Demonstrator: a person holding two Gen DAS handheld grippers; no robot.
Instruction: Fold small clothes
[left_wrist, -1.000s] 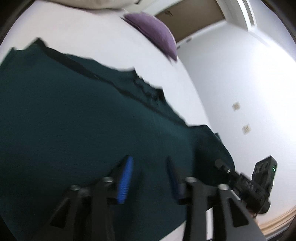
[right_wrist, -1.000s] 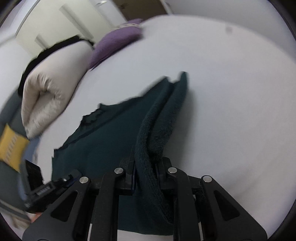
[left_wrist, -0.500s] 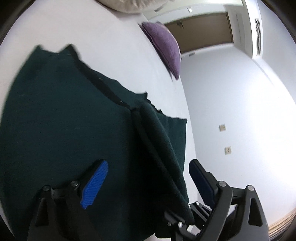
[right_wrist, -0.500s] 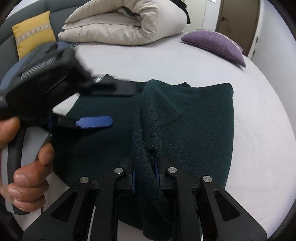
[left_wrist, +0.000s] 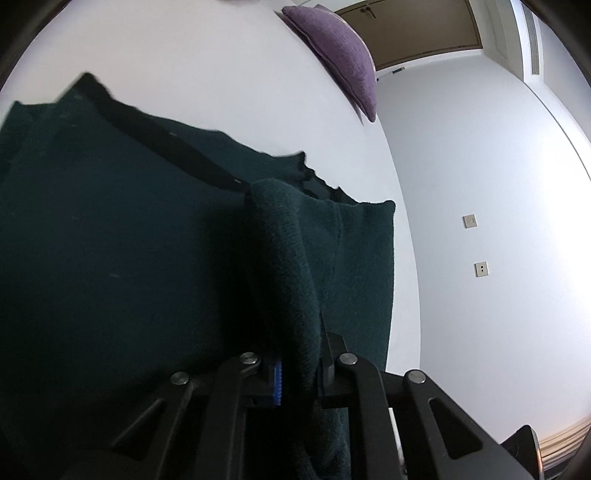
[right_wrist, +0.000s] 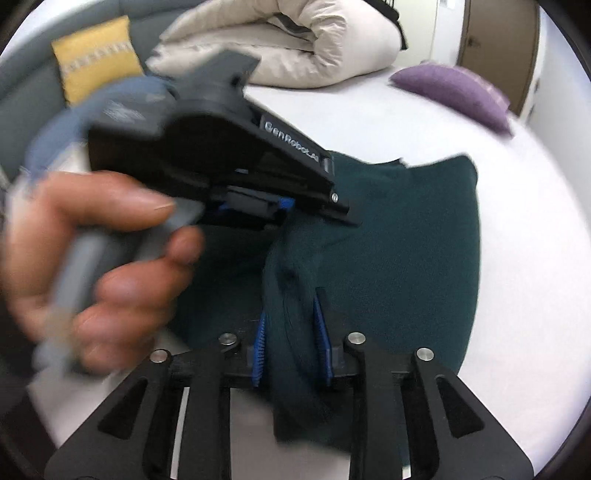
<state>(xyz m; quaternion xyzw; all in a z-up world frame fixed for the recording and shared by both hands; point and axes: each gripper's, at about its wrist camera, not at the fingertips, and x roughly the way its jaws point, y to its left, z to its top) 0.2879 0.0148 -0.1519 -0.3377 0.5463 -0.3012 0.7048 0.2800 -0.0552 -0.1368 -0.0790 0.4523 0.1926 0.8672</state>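
Observation:
A dark green knit garment (left_wrist: 110, 258) lies on a white bed, with one part raised into a thick fold (left_wrist: 284, 266). My left gripper (left_wrist: 299, 373) is shut on this fold near the camera. In the right wrist view the garment (right_wrist: 406, 240) spreads to the right and its raised fold (right_wrist: 291, 314) runs between the blue pads of my right gripper (right_wrist: 290, 343), whose jaws stand slightly apart around the cloth. The left gripper (right_wrist: 288, 206), held by a hand, pinches the same fold just beyond.
The white bed (left_wrist: 184, 74) carries a purple cushion (left_wrist: 340, 55) at the far side, also in the right wrist view (right_wrist: 454, 92). A rolled cream duvet (right_wrist: 295, 48) and a yellow cushion (right_wrist: 96, 55) lie behind. A white wall (left_wrist: 480, 184) stands beside the bed.
My left gripper moved in and closed on the raised fold that the right gripper carried over the garment. The right gripper's jaws have eased apart around the cloth.

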